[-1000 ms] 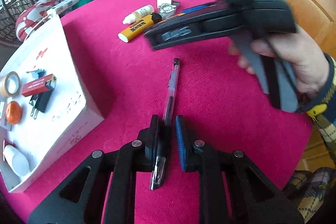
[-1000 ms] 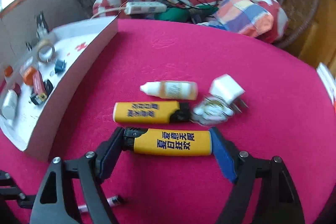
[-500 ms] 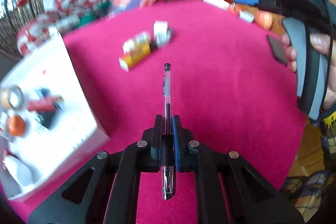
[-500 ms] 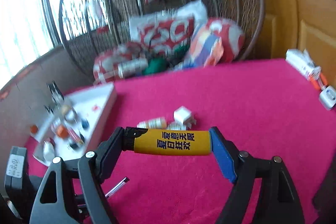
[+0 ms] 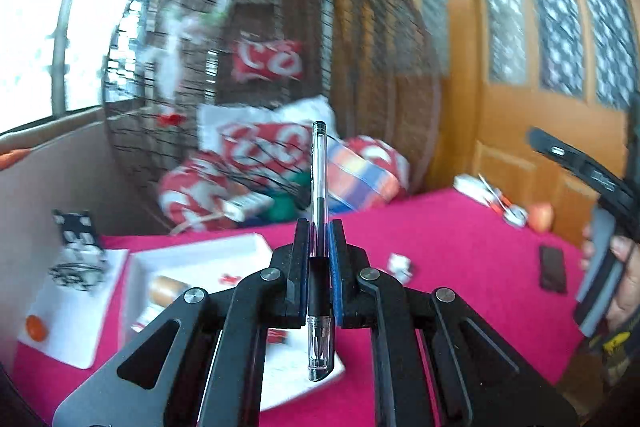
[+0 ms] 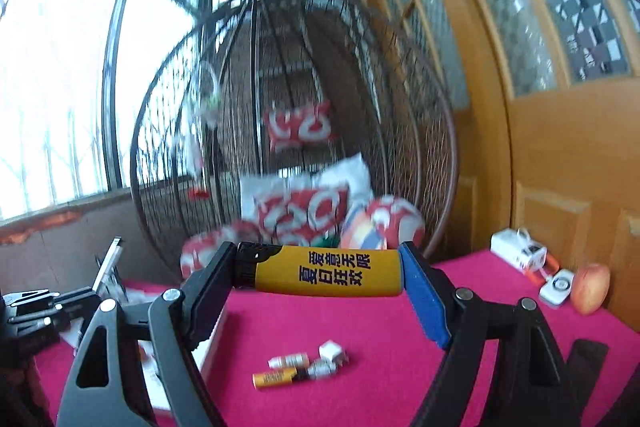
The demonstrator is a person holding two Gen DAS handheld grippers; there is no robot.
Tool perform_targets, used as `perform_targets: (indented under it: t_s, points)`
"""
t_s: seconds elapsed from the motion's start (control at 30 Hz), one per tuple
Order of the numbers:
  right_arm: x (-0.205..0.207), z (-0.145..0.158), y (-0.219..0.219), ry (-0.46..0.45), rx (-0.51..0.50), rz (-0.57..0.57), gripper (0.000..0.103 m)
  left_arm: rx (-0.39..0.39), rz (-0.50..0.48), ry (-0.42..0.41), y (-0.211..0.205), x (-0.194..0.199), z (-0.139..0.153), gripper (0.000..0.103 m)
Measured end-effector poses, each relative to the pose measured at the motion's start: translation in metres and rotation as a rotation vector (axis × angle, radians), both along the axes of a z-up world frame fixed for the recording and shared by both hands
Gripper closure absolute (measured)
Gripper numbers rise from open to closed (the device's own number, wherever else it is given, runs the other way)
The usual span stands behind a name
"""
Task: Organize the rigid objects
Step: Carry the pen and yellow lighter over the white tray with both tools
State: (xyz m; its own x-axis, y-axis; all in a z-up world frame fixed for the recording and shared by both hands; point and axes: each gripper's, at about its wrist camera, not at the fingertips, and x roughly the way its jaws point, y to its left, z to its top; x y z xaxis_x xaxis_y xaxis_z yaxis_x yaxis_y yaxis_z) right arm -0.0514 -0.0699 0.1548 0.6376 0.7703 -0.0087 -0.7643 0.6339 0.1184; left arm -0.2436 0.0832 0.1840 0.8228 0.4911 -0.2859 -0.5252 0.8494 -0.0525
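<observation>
A: In the left wrist view, what does the left gripper (image 5: 319, 259) hold?

B: Its jaws are closed on a clear pen (image 5: 319, 227). The pen points far, lifted above the pink table (image 5: 460, 239). A white box (image 5: 192, 259) lies near and left, with small items inside, blurred.

A: And the right side there?

B: A hand (image 5: 624, 279) with its tool is at the right edge.

A: Now the right wrist view?

B: The right gripper (image 6: 320, 275) clamps a yellow lighter (image 6: 326, 275) crosswise by both ends, above the table. Below lie a second lighter (image 6: 276, 378), a small bottle (image 6: 288, 361) and a white plug (image 6: 332, 350), close together. An apple (image 6: 590, 287) is far right.
</observation>
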Motion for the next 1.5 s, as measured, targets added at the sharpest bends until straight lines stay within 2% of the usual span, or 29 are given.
perform_targets:
  t_s: [0.1,0.27,0.53,1.3,1.4,1.5]
  points:
    - [-0.005,0.011,0.0,-0.024,0.019,0.015,0.022,-0.009,0.076,-0.035,0.018,-0.024,0.007,0.095]
    - [-0.015,0.015,0.011,-0.045,0.001,0.043,0.022,-0.02,0.145,-0.052,0.032,-0.051,0.005,0.095]
    - [-0.024,0.016,0.03,-0.041,-0.027,0.087,0.022,-0.025,0.189,-0.06,0.042,-0.069,0.0,0.095]
    - [-0.06,0.016,0.117,-0.068,-0.172,0.264,0.022,-0.095,0.232,-0.076,0.086,-0.104,-0.012,0.095]
    - [-0.063,0.013,0.136,-0.061,-0.202,0.294,0.022,-0.143,0.206,-0.064,0.102,-0.096,-0.019,0.095]
    - [-0.064,0.005,0.164,-0.014,-0.241,0.347,0.022,-0.218,0.184,-0.049,0.125,-0.081,-0.031,0.095]
